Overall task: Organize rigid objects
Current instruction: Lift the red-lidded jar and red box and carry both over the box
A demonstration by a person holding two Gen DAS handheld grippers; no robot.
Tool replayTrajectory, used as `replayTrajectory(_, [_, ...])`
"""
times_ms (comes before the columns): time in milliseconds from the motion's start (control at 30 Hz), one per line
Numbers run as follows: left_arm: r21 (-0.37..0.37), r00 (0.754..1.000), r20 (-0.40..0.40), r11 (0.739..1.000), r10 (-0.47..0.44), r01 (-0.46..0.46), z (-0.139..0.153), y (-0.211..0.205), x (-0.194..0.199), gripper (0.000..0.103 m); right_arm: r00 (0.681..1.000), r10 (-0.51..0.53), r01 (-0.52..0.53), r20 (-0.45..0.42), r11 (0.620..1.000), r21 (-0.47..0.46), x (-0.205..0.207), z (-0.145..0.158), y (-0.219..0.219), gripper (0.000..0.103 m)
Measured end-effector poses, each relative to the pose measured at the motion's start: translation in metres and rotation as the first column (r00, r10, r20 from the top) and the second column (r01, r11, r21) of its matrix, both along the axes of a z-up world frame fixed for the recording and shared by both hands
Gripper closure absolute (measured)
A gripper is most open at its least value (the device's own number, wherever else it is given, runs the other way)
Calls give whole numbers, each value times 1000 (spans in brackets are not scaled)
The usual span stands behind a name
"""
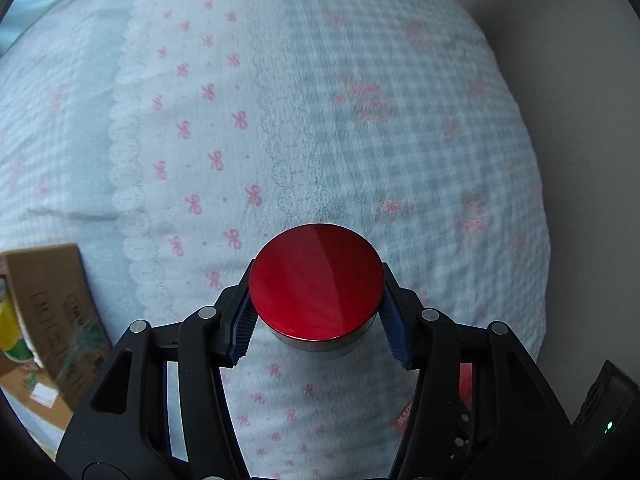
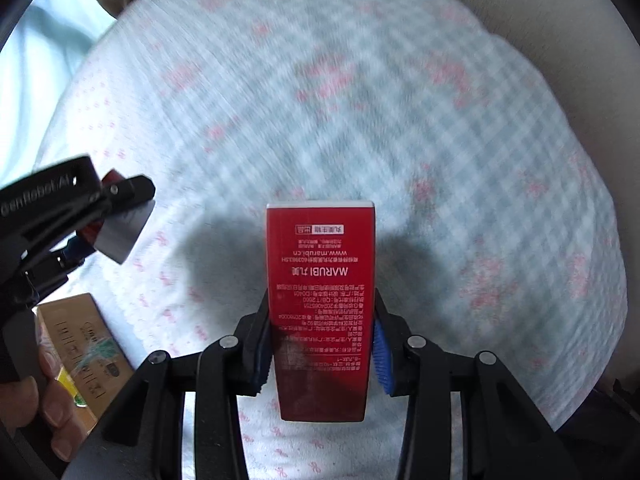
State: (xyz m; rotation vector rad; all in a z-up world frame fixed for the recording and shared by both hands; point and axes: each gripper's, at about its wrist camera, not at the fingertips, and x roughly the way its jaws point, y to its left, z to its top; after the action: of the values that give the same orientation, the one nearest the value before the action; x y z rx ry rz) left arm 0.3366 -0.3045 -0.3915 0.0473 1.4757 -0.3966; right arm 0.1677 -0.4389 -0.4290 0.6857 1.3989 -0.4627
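Above the checked blue-and-pink bed sheet, left claw pinches a round red-lidded jar; right claw pinches a tall red cardboard box w/ white print.

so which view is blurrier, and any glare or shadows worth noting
Right wrist view: the checked bedspread is smeared by motion blur, while the red box in the right gripper stays readable and dark shadows flank it. Left wrist view: sharper, with a pale sheen band across the red lid held by the left gripper. Both views bulge with fisheye distortion.
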Motion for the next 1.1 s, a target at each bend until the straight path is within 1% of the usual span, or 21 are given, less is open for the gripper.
replayTrajectory(133, [-31,999,49,999,23,-22,42,19,-11,52,998,21,-21,63,1000,-13,-9,33,-2,65])
replayTrajectory(267, [-69,993,104,996,56,-49,84,36,-29,52,990,60,-57,126,998,-30,-22,75,3,65])
replayTrajectory(333, [-88,988,135,994,74,-62,108,51,-42,52,983,87,-81,162,996,-41,-28,100,9,65])
replayTrajectory(467, [-120,975,185,987,127,-106,151,84,-65,52,963,157,-144,218,987,-77,-34,146,30,65])
replayTrajectory(533, [-140,964,210,981,163,-136,173,109,-76,52,949,197,-178,245,979,-101,-36,168,42,65])
replayTrajectory(633, [-146,945,249,973,211,-178,198,145,-91,52,924,262,-234,280,963,-131,-38,200,62,65])
replayTrajectory(733, [-150,926,272,962,263,-229,216,185,-104,52,892,323,-294,316,946,-139,-38,229,87,65])
replayTrajectory(833, [-152,902,289,946,320,-287,227,230,-114,52,854,388,-361,347,922,-143,-33,248,115,65])
replayTrajectory(967, [-154,876,296,924,380,-349,233,287,-123,52,801,455,-437,389,889,-140,-22,265,163,65])
replayTrajectory(1100, [-150,860,304,912,410,-382,232,344,-124,52,767,486,-490,419,865,-107,-7,271,216,65])
